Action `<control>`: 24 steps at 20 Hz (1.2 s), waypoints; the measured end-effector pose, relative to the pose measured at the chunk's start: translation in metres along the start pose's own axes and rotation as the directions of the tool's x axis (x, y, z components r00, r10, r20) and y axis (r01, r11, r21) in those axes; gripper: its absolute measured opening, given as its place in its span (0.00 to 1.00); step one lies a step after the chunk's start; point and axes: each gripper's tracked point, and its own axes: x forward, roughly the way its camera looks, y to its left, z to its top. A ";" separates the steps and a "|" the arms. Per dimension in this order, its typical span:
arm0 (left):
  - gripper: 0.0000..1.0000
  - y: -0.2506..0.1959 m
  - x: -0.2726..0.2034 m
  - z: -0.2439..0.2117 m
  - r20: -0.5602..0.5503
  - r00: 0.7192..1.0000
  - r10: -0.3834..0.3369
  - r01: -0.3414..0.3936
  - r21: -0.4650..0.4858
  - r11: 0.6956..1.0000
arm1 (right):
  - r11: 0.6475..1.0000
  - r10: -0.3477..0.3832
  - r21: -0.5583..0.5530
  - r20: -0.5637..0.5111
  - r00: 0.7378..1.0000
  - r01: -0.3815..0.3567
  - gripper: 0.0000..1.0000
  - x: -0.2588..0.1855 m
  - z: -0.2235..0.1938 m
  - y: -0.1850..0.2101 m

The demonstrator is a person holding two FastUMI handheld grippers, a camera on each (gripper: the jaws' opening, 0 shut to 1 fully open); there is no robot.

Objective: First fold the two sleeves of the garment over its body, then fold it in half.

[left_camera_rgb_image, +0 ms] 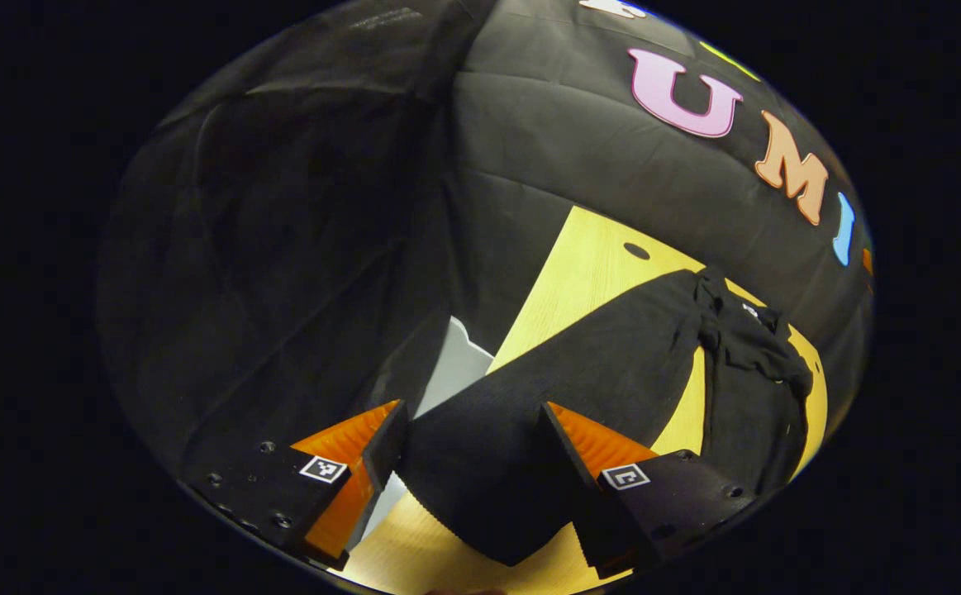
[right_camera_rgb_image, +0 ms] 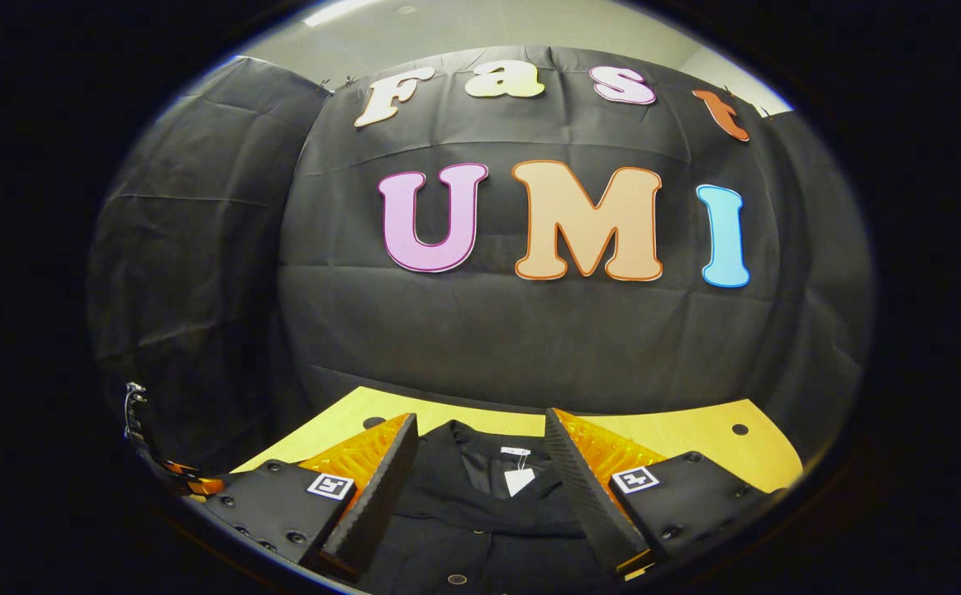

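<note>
A black garment lies on the yellow wooden table, its body bunched at the right in the left gripper view. One long sleeve stretches from the body toward my left gripper. That gripper is open, and the sleeve's end lies between its fingers without being pinched. In the right gripper view, my right gripper hovers open over the garment's collar. A white tag shows inside the collar, and buttons run down the front.
The table's far edge meets the black cloth wall, with small round holes near its corners. A pale grey surface shows past the table's left edge. A bit of metal and orange hardware sits at the far left.
</note>
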 end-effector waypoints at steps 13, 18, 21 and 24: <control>0.04 0.007 0.005 0.014 0.058 0.994 0.089 -0.095 0.120 0.988 | 0.999 -0.029 -0.031 -0.021 0.999 0.029 0.98 -0.012 -0.011 -0.017; 0.00 -0.020 -0.021 0.044 0.127 0.992 0.028 -0.051 0.181 0.982 | 0.999 -0.039 -0.036 -0.016 0.999 0.038 0.95 -0.018 -0.010 -0.025; 0.00 -0.059 -0.035 0.080 0.178 0.984 -0.032 -0.010 0.229 0.973 | 0.998 -0.032 -0.046 0.003 0.999 0.033 0.97 -0.026 -0.006 -0.035; 0.00 -0.096 -0.050 0.117 0.244 0.967 -0.073 0.006 0.266 0.964 | 0.998 -0.031 -0.047 0.020 0.999 0.032 1.00 -0.033 -0.004 -0.056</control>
